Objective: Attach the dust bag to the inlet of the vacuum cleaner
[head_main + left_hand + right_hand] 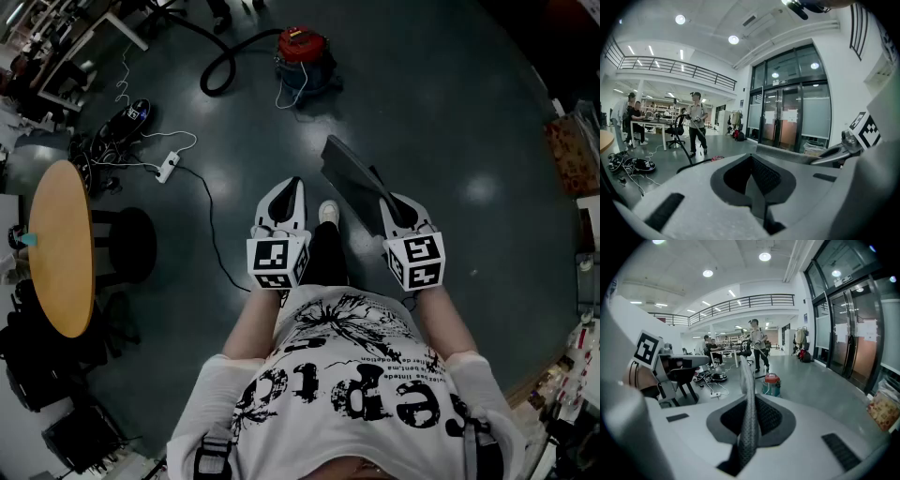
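The right gripper is clamped on the edge of the flat grey dust bag, which sticks out above the floor; the left gripper is closed on nothing; the red-topped vacuum cleaner stands well apart, further ahead.

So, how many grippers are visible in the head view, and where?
2. The left gripper is left of centre, fingers shut and empty. The right gripper is right of centre, fingers shut on the grey dust bag. None appears hidden.
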`<state>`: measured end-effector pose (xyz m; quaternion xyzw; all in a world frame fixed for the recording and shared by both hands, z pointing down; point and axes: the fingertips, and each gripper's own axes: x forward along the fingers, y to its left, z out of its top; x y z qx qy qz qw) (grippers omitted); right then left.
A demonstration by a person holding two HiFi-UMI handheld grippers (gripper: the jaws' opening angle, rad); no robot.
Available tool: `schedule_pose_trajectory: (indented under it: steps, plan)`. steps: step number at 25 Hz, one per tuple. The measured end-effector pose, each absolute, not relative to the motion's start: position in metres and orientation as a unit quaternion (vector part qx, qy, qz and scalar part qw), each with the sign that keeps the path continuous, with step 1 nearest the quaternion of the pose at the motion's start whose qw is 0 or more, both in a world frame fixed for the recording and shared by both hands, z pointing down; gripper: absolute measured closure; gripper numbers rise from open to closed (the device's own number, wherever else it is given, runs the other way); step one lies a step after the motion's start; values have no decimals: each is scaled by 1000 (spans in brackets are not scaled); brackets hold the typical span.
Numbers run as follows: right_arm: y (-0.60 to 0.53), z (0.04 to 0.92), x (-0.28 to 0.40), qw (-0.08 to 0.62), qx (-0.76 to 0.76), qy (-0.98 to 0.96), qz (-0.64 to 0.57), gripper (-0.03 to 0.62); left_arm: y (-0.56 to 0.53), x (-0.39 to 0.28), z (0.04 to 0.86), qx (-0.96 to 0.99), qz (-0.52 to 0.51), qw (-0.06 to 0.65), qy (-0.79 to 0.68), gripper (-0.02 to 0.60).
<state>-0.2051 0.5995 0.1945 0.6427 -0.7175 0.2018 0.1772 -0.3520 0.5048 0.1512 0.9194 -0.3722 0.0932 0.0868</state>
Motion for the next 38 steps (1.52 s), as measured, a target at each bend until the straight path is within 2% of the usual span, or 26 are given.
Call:
schedule_pose_trajectory:
  steps: [6,12,22,38]
  plan:
    - [496,203,-176,185,641,-718,199,569,398,-323,167,920,97,95,-368,578]
    - [389,194,-126,219,628,-720,196,569,285,-265,170,924,90,121,-351,578]
    - [266,193,-50,238,626,-717,194,569,172,-191,173,927,112,126,-336,578]
    - [99,237,79,259,452,-836,175,569,54,-94,199,835,107,133,-523,578]
